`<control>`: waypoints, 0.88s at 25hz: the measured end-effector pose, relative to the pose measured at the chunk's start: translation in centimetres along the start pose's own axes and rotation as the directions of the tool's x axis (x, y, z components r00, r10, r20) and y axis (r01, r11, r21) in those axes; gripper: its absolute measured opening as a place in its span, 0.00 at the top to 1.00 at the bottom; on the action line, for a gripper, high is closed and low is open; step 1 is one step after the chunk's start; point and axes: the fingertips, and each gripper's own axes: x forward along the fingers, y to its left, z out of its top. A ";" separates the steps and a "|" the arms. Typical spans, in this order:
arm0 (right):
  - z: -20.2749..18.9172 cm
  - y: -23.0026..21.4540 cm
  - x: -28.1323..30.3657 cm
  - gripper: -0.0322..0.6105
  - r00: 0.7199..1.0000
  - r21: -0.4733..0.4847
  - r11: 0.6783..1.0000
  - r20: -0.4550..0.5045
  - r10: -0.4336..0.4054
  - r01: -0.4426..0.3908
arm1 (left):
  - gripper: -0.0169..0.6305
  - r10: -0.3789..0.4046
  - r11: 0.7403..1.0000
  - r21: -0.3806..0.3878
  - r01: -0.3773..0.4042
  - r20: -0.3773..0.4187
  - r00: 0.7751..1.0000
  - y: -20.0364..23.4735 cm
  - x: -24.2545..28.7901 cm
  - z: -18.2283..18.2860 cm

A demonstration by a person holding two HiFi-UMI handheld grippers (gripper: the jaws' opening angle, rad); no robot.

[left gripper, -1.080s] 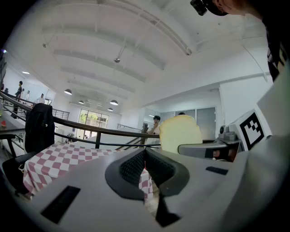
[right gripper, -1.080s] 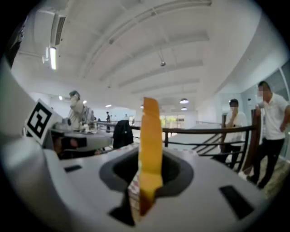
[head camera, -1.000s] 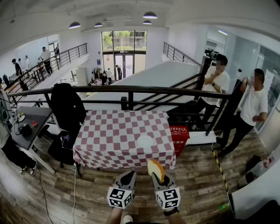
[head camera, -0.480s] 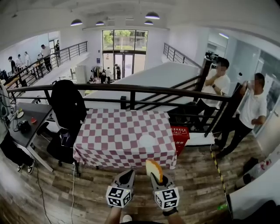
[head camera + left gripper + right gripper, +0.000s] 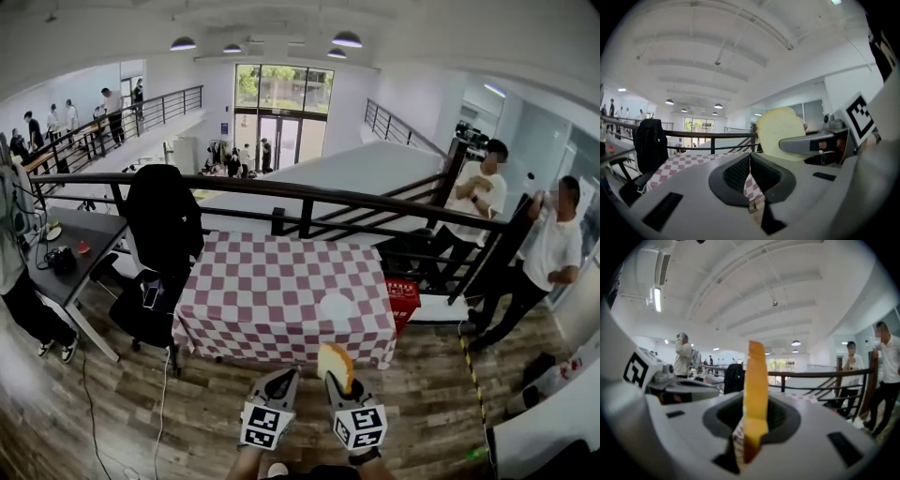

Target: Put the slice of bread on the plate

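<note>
While the slice of bread (image 5: pixel 335 362) is clamped upright between the jaws of the right gripper (image 5: pixel 333 379), it is held in the air above the wooden floor (image 5: pixel 431 394), short of the near edge of the counter (image 5: pixel 272 300), which is covered by a red-and-white checked cloth. In the right gripper view the slice is seen edge-on, with its yellow crust turned to the camera and its lower part pinched between the two dark pads. The left gripper (image 5: pixel 282 382) is carried just beside the right one, at its left. Its jaws are pressed together with nothing between them, as is shown in the left gripper view, where only a strip of checked cloth is seen past the closed pads. A white plate (image 5: pixel 336 307) is set on the counter near its right front corner, well apart from the bread. A black railing (image 5: pixel 309 195) is run behind the counter, a dark jacket (image 5: pixel 165 217) is hung over a chair at the counter's left end, and a red crate (image 5: pixel 404 293) is placed at its right end. A person in a white shirt (image 5: pixel 473 202) is seen by the railing at the right.
</note>
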 end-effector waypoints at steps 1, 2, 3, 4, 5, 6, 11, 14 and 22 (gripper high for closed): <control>-0.4 0.7 0.1 0.79 1.000 -0.006 1.000 -0.003 0.014 -0.014 | 0.94 0.009 1.000 0.027 -0.009 -0.010 1.000 0.3 -0.3 -0.4; -0.8 1.2 0.3 0.79 1.000 -0.010 1.000 -0.008 0.025 -0.025 | 0.94 0.014 1.000 0.027 -0.014 -0.009 1.000 0.7 -0.5 -0.8; -1.3 1.6 0.5 0.79 0.999 -0.009 0.999 -0.015 0.032 -0.032 | 0.94 0.016 1.000 0.008 -0.016 -0.002 1.000 1.1 -0.7 -1.1; -1.8 1.7 0.8 0.79 0.999 -0.005 0.999 -0.027 0.032 -0.032 | 0.94 0.016 1.000 -0.017 -0.016 0.005 1.000 1.5 -0.8 -1.3; -2.2 1.6 0.9 0.79 0.999 0.000 1.000 -0.044 0.026 -0.026 | 0.94 0.013 0.999 -0.037 -0.012 0.009 1.000 1.6 -0.9 -1.6; -2.6 1.4 1.0 0.79 0.998 0.004 1.000 -0.060 0.012 -0.012 | 0.94 0.010 0.999 -0.048 -0.009 0.010 1.000 1.7 -0.9 -1.8; -3.2 -1.0 1.2 0.79 0.995 0.014 0.998 -0.074 -0.067 0.068 | 0.94 0.019 0.997 -0.077 -0.018 0.007 1.000 2.3 0.1 -2.5; -3.8 -2.9 1.9 0.79 0.991 0.022 0.995 -0.088 -0.100 0.102 | 0.94 0.019 0.997 -0.075 -0.018 0.016 1.000 2.6 1.9 -2.3; -4.3 -9.7 6.8 0.79 0.989 0.096 0.988 -0.095 -0.112 0.121 | 0.94 0.010 0.999 -0.043 -0.012 -0.040 0.999 4.1 9.8 -2.1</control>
